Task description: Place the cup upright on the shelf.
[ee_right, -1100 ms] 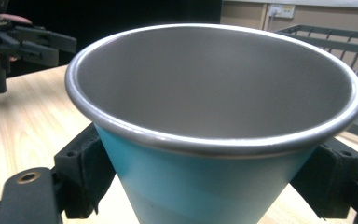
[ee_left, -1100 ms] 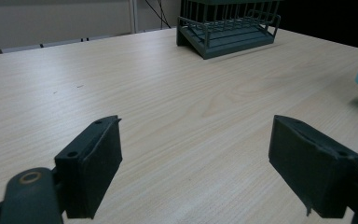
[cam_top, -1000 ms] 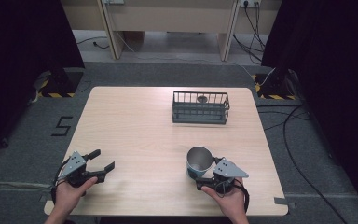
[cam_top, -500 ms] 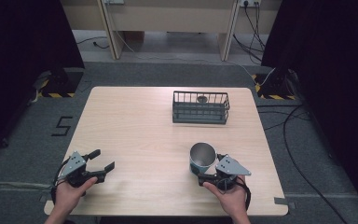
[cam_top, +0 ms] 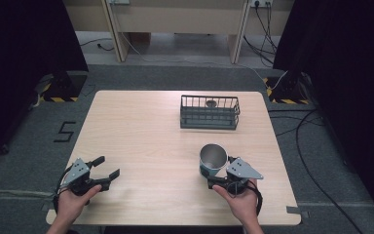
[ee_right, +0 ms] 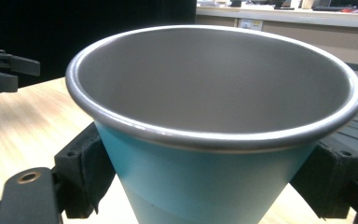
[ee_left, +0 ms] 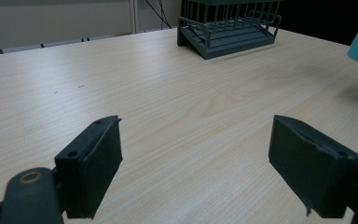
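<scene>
Light wood-grain surface (cam_top: 146,131), rectangular, sitting on grey carpet in a dim room; dark curtains on both sides, pale desk legs and loose cables on the floor behind, yellow-black striped tape (cam_top: 58,99) near both far corners, a "5" marking (cam_top: 65,131) on the carpet to the left. Dark wire basket (cam_top: 209,112) stands on the far right-centre part of the surface, a small round thing inside it, too small to identify. Cup (cam_top: 213,158), teal outside with a metal inside and rolled rim, is at the near right, upright, mouth open to the top. Right gripper (cam_top: 217,171) has it: in the right gripper view the two black pads press on the cup's (ee_right: 214,140) teal wall from either side, jaws pinching it low on the body; can't tell if the base touches the surface. Left gripper (cam_top: 104,168) rests at the near left corner in the person's left hand (cam_top: 70,204), well apart from the cup, jaws spread wide with nothing between them, bare wood ahead in the left gripper view. From there the basket (ee_left: 228,28) sits straight ahead at the far edge, the cup's teal side just clipping the right edge. Nothing lies between cup and basket.
</scene>
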Tool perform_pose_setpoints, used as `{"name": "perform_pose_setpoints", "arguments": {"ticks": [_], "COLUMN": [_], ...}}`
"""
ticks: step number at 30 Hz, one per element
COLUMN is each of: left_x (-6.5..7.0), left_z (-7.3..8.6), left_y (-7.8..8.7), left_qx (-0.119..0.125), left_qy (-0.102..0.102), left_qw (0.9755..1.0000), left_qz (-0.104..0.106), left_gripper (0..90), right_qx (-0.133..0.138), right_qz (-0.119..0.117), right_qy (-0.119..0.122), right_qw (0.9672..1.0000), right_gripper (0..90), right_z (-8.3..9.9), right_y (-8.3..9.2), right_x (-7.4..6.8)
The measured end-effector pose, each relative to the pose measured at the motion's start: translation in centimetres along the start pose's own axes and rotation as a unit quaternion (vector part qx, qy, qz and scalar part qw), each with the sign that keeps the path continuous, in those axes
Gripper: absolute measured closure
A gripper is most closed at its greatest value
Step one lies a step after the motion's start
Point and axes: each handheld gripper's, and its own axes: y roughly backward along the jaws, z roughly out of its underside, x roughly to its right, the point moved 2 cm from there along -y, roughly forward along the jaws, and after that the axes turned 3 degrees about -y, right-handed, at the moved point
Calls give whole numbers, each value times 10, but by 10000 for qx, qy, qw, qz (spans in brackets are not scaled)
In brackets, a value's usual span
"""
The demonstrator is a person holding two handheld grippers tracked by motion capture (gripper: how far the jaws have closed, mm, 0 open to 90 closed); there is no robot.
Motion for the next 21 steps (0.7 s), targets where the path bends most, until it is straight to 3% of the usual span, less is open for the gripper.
{"name": "perform_pose_setpoints", "arguments": {"ticks": [21], "left_x": [0], "left_z": [0], "left_y": [0], "left_qx": [4], "left_qy": [0], "left_qw": [10000], "left_qz": [1], "left_gripper": [167], "right_qx": [204], "right_qz": [271], "right_qy": [40], "right_qw": [9994], "right_gripper": [175], "right_z": [-19], "right_y": [-4], "right_x": [13]}}
